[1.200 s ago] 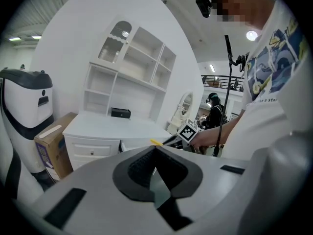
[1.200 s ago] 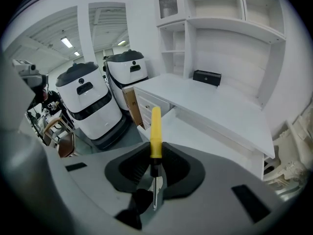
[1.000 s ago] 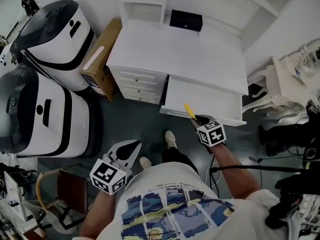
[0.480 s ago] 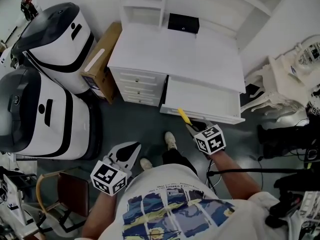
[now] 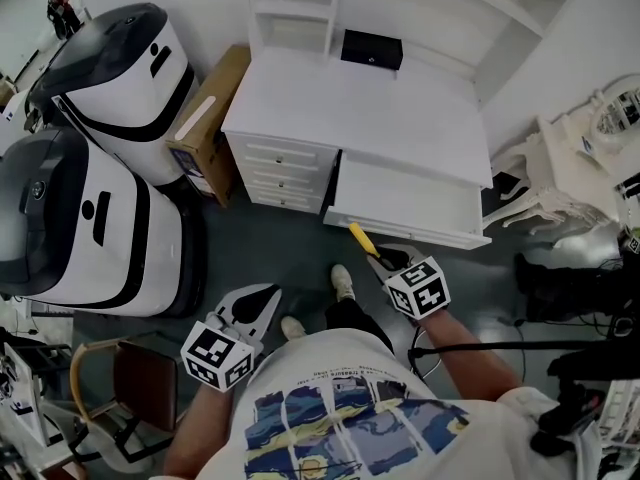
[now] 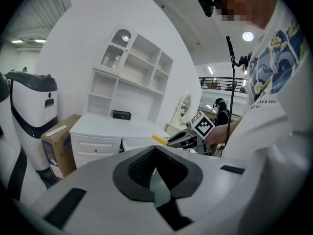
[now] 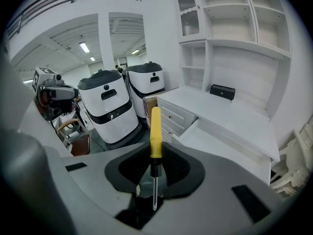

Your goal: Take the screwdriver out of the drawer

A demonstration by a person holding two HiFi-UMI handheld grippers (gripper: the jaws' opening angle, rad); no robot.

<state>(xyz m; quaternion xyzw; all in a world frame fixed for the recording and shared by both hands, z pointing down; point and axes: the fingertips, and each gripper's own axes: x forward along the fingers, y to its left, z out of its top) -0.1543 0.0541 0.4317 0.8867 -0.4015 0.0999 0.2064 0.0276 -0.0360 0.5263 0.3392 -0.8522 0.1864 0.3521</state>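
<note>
The screwdriver [image 5: 358, 236], with a yellow handle [image 7: 155, 131] and a thin metal shaft, is held by its shaft in my right gripper [image 5: 378, 258]. It hangs over the grey floor just in front of the open white drawer [image 5: 405, 203], handle pointing away from me. In the right gripper view the jaws [image 7: 154, 173] are shut on the shaft, and the drawer [image 7: 220, 141] lies to the right below. My left gripper [image 5: 255, 298] is low at the left, shut, with nothing in it [image 6: 155, 168]. From there the screwdriver [image 6: 160, 139] shows beside the desk.
The white desk [image 5: 360, 108] has a black box [image 5: 372, 48] at its back and a small drawer stack [image 5: 280, 168] on the left. Two white-and-black machines [image 5: 100, 168], a cardboard box [image 5: 205, 118], a chair [image 5: 120, 378] and a white ornate chair [image 5: 545, 193] stand around.
My right gripper has drawn back from the drawer toward me and lifted, carrying the screwdriver clear of the drawer front. The left gripper has hardly shifted.
</note>
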